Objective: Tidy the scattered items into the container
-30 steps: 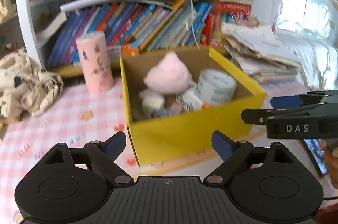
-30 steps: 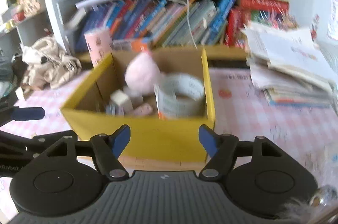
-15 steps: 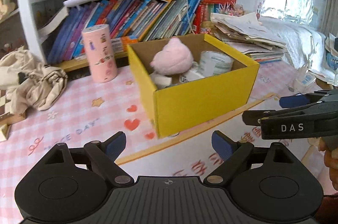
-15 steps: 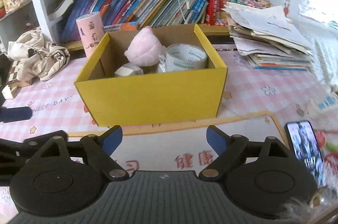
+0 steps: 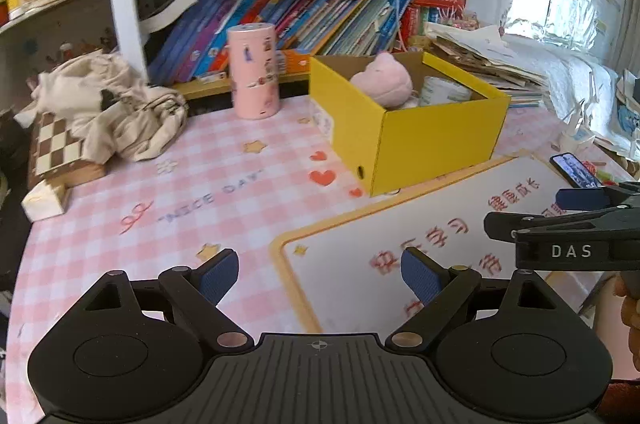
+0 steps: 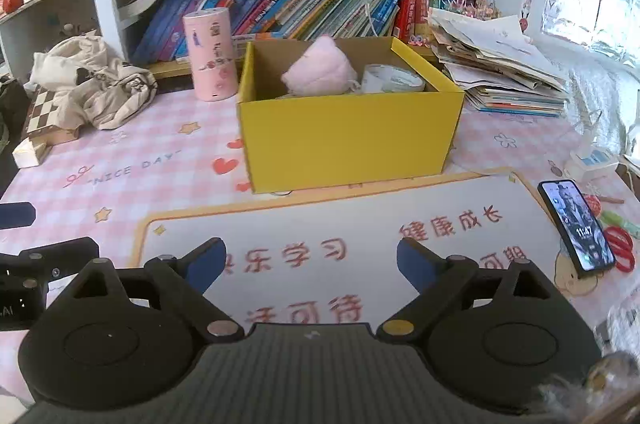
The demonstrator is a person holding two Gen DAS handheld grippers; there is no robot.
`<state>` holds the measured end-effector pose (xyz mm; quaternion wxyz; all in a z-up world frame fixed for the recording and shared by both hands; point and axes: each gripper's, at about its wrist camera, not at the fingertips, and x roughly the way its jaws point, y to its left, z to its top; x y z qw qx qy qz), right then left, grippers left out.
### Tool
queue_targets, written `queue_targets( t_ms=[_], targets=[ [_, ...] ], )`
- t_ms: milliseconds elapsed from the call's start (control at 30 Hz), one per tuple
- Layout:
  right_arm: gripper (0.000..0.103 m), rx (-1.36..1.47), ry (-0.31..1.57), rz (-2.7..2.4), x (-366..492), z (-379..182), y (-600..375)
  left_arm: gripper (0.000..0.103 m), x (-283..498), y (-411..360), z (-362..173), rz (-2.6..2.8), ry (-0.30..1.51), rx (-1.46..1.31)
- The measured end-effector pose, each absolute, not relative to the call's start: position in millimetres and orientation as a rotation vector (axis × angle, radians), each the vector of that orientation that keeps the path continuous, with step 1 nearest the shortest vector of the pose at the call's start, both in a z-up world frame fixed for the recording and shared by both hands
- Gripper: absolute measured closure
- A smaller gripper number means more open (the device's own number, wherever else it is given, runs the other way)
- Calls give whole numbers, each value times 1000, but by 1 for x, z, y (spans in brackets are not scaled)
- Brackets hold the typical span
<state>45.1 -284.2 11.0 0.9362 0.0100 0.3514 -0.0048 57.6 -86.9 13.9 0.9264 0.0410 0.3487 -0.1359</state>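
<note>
A yellow cardboard box (image 5: 436,140) (image 6: 348,140) stands on the pink checked tablecloth. Inside it I see a pink plush toy (image 5: 384,80) (image 6: 320,70) and a roll of tape (image 5: 444,90) (image 6: 394,78). My left gripper (image 5: 320,274) is open and empty, low over the table, well in front of the box. My right gripper (image 6: 310,262) is open and empty, over the white mat in front of the box. The right gripper also shows at the right edge of the left wrist view (image 5: 560,224).
A pink cylinder (image 5: 254,72) (image 6: 210,54) stands left of the box. A crumpled cloth (image 5: 116,108) and a checkered box (image 5: 56,152) lie at the left. A phone (image 6: 576,228) lies at the right. Stacked papers (image 6: 500,76) and a bookshelf stand behind.
Both grippers have pulled back from the box and away from it, so the box looks smaller and farther. Both stay open and empty.
</note>
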Motion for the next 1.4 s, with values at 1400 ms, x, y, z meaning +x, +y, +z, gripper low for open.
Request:
queue_targets(
  t_ms=[1400],
  targets=[
    [0,-74,687,-47,-11,18,-221,2,5,-25,18,-201,706,46]
  ],
)
